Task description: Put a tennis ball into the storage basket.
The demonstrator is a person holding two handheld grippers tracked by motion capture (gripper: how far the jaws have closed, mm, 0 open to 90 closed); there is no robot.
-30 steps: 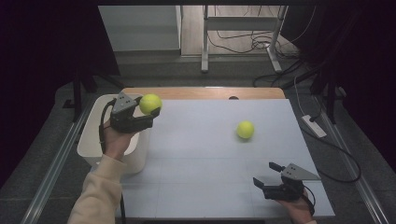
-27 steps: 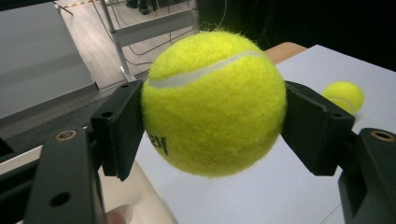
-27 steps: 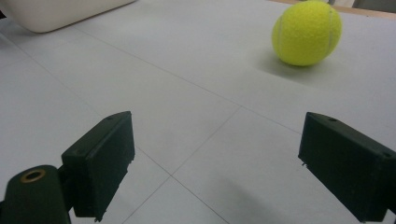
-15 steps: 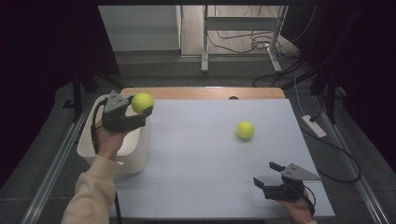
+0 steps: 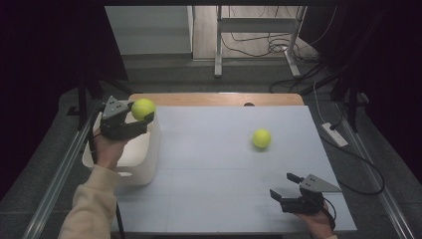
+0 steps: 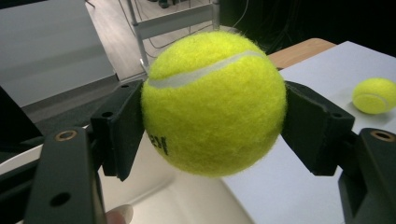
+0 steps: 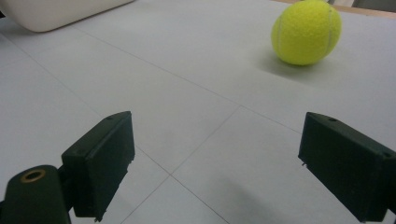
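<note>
The table (image 5: 224, 164) is viewed from above and behind. Each gripper view is taken close along its own jaws. The lying tennis ball (image 5: 261, 138) (image 6: 373, 95) (image 7: 306, 31) is shared by all three.

1. A rectangular table with a pale grey-white matte top (image 5: 214, 164) marked by thin seam lines carries the things; a strip of bare light wood (image 5: 214, 99) runs along its far edge.
2. A fuzzy yellow-green tennis ball (image 5: 261, 138) lies on the top, right of the middle and well apart from every edge.
3. A white rounded plastic bin (image 5: 144, 159) stands at the table's left edge, nearer the far left corner.
</note>
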